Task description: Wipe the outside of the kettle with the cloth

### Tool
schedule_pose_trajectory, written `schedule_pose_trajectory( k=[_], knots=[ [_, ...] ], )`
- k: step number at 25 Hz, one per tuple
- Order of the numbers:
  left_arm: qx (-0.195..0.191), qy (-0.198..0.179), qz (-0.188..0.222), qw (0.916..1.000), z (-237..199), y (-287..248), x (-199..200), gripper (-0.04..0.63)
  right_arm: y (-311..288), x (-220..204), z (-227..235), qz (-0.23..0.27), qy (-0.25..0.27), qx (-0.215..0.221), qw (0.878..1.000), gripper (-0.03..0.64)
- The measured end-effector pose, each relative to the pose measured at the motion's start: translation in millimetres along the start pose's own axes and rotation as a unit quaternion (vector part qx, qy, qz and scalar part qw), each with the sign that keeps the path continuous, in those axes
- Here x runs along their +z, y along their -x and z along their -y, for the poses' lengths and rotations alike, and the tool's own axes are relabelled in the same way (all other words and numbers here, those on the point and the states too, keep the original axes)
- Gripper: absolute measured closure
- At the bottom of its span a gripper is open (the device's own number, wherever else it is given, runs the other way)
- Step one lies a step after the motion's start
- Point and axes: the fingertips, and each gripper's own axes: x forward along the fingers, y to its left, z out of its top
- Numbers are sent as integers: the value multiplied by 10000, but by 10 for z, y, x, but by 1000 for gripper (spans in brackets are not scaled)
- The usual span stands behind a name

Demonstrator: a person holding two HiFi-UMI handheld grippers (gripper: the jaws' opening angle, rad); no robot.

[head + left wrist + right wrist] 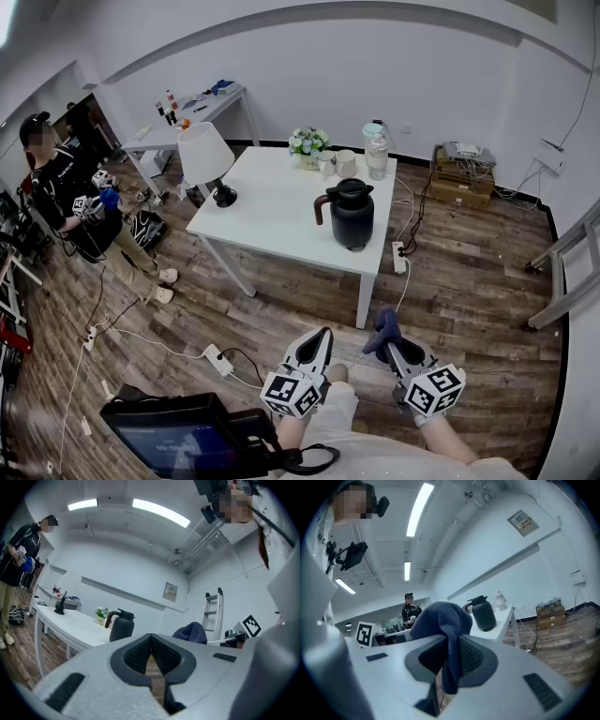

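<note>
Fingers first: the left gripper's (pixel 151 641) pads are pressed together at the tips with nothing between them. The right gripper (pixel 451 644) is clamped on the cloth (pixel 440 618), a dark blue bundle that bulges above the jaws and hangs down through them. From the head view both grippers are low, left (pixel 320 339) and right (pixel 392 336) side by side, out over the floor and well short of the table (pixel 272 211).

The kettle (pixel 352 214) stands upright on that white table, near its front edge and toward the right end. It is dark, the lid is on and the handle points left, so there's no seeing inside. Behind it at the far edge sit a small pot of flowers (pixel 307 142), two pale cups (pixel 346 163) and a clear bottle (pixel 377 155) with its cap on; I can't make out its contents. A white lamp (pixel 206 159) holds the left corner.

There's room to work: bare tabletop runs from the lamp across to the kettle, and open wood floor (pixel 469 300) lies between the grippers and the table. A power strip (pixel 398 258) and its cable lie by the right leg.

Around the room, a wooden crate (pixel 462 178) with gear on top sits against the back wall and a ladder (pixel 562 272) leans at the right. A second table (pixel 187 117) stands back left, and a person (pixel 66 187) in dark clothes is beside it.
</note>
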Motion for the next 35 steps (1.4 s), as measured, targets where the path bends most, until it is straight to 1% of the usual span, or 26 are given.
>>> schedule_pose_trajectory(
  k=[2,6,15,20,27,31,35],
  knots=[
    [-111,51,69,9999,-92,-166,42,589,-159,19,86,-22,-28,16,10000,566],
    [-267,-27,129,9996,-325,-564,142,589,-531,100,311,-52,-100,-43,9999,566],
    [-427,-143,8,9990,-956,-1446,276,589,-1323,397,786,-44,-205,-268,9994,566],
    [-432,-59,51,9990,-1299,-1771,369,589,-1640,504,924,-29,-246,-313,9992,566],
    [-457,-132,-27,9989,-1668,-2121,421,589,-1967,637,1098,21,-361,-463,9983,566],
    [-463,-285,-79,9985,-1874,-2311,469,589,-2135,707,1183,41,-490,-358,9981,566],
    [-358,-486,6,9982,-2044,-2477,611,589,-2293,1005,1293,186,-712,41,9973,566]
  ],
)
